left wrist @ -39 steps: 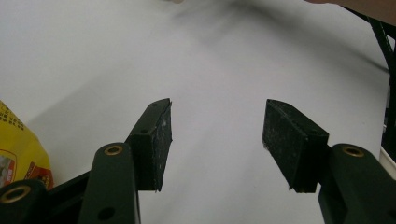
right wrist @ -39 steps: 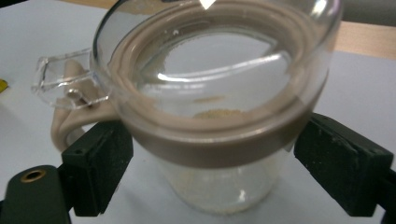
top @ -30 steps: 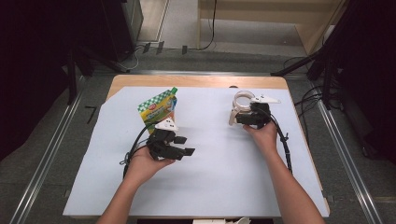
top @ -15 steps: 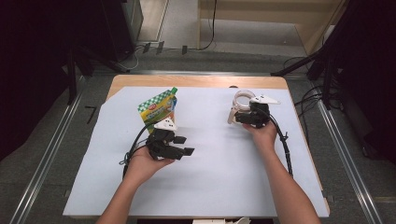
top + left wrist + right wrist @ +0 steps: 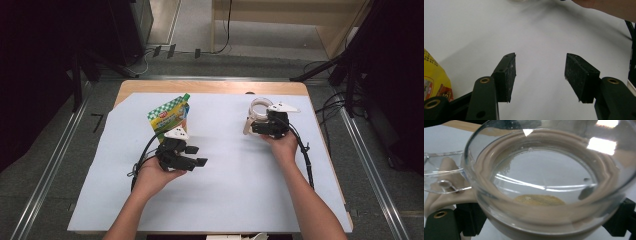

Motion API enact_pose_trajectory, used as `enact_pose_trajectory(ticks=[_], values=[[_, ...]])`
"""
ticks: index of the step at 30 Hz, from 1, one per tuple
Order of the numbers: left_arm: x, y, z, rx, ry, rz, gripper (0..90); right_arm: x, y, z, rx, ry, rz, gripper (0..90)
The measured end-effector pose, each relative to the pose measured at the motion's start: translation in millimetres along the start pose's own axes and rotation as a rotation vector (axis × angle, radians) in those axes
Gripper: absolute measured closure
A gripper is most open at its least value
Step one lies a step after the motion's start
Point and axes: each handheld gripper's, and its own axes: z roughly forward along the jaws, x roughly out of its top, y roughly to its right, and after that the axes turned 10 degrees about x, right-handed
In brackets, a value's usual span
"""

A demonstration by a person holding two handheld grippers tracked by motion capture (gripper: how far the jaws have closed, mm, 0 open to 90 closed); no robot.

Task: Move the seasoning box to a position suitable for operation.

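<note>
White sheet is covering the table (image 5: 220, 200). Clear container (image 5: 544, 182) is sitting at 1 o'clock, right gripper (image 5: 265, 129) clamping it. Left gripper (image 5: 540, 75) is idling, jaws apart and empty; yellow pouch (image 5: 169, 117) at 11. Likely next: grab pouch, pour in.

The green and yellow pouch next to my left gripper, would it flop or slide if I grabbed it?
The pouch looks like thin printed film, so it would probably bend rather than stay stiff. Its glossy surface may be slippery between the pads. Lying flat on the white sheet, it seems unlikely to roll.
</note>
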Motion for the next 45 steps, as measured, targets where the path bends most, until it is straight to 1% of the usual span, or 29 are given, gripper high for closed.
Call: enact_pose_trajectory(ticks=[2,3,5,6,8,11,12,13,15,16,18,20,22,24,25,27,28,31,33,35,38,39,41,43,44,45], values=[[-0.2,0.0,0.2,0.0,0.001,-0.001,43.0,0.2,-0.7,-1.2,0.001,0.001,-0.003,11.9],[-0.2,0.1,0.2,0.0,0.001,0.0,43.0,1.1,-3.0,-4.6,0.009,0.003,-0.004,11.9],[-0.3,0.1,0.2,0.0,0.001,-0.001,42.9,1.7,-4.5,-6.6,0.008,0.003,-0.001,12.0],[-0.4,0.0,0.5,0.0,0.001,-0.002,43.0,3.0,-8.4,-12.2,0.003,0.0,-0.003,11.9],[-0.7,-0.2,0.9,-0.003,0.001,-0.001,42.9,3.1,-9.9,-14.3,0.004,-0.001,0.001,11.9],[-1.6,-1.1,1.5,0.004,-0.004,0.0,42.9,1.1,-15.1,-23.2,0.022,0.003,-0.001,12.0],[-1.9,-1.5,1.4,0.003,-0.005,-0.003,42.9,-0.4,-19.0,-28.4,0.035,0.001,0.001,11.9],[-2.2,-1.8,1.5,0.002,-0.005,-0.005,42.9,-0.4,-19.0,-28.4,0.035,0.001,0.001,11.9],[-2.5,-2.4,1.4,0.004,-0.004,-0.006,42.9,-1.0,-23.3,-33.7,0.051,-0.011,0.015,12.0],[-2.5,-2.4,1.5,0.007,-0.004,-0.005,43.0,-2.3,-28.6,-38.9,0.064,-0.008,0.006,12.0],[-2.6,-2.3,1.8,0.009,-0.006,-0.005,43.0,-3.0,-30.6,-40.7,0.07,-0.002,-0.001,12.0],[-3.2,-2.6,2.7,0.009,-0.01,-0.005,43.0,-5.2,-39.9,-48.0,0.094,0.005,-0.017,12.0],[-3.3,-2.6,2.9,0.01,-0.012,-0.004,43.0,-6.0,-41.7,-49.1,0.098,0.008,-0.024,12.0],[-3.4,-2.7,3.2,0.006,-0.011,-0.005,43.0,-9.5,-49.1,-52.3,0.116,0.009,-0.043,12.0],[-3.2,-2.7,2.9,0.008,-0.012,-0.004,43.0,-9.5,-49.1,-52.3,0.116,0.009,-0.043,12.0],[-3.2,-3.0,2.9,0.005,-0.007,-0.007,43.0,-14.2,-55.3,-54.1,0.13,0.003,-0.059,12.0],[-3.2,-3.0,2.9,0.005,-0.007,-0.007,43.0,-14.2,-55.3,-54.1,0.13,0.003,-0.059,12.0],[-2.8,-2.9,2.7,0.007,-0.01,-0.002,43.0,-16.5,-60.5,-54.6,0.151,-0.007,-0.061,12.0],[-2.7,-3.2,1.3,0.008,-0.005,-0.003,43.0,-17.1,-67.4,-56.5,0.158,-0.01,-0.078,12.0],[-2.7,-3.6,0.6,0.01,-0.003,-0.005,43.0,-17.3,-68.9,-56.7,0.164,-0.007,-0.079,12.0],[-2.8,-5.2,-0.4,0.01,-0.003,-0.006,43.0,-18.5,-76.7,-56.9,0.187,-0.013,-0.088,12.0],[-2.9,-5.5,-0.7,0.014,-0.002,-0.009,43.0,-19.5,-81.6,-55.9,0.203,-0.017,-0.093,12.0],[-2.9,-5.8,-1.0,0.014,-0.005,-0.01,43.0,-19.7,-83.5,-55.5,0.21,-0.02,-0.093,12.0],[-3.2,-6.3,-1.2,0.018,-0.009,-0.011,42.9,-21.5,-91.7,-52.3,0.241,-0.022,-0.089,12.0],[-3.2,-6.3,-1.2,0.018,-0.009,-0.011,42.9,-21.5,-91.7,-52.3,0.241,-0.022,-0.089,12.0],[-3.0,-6.7,-1.5,0.018,-0.013,-0.012,42.9,-22.2,-94.6,-51.2,0.25,-0.027,-0.092,12.0]])
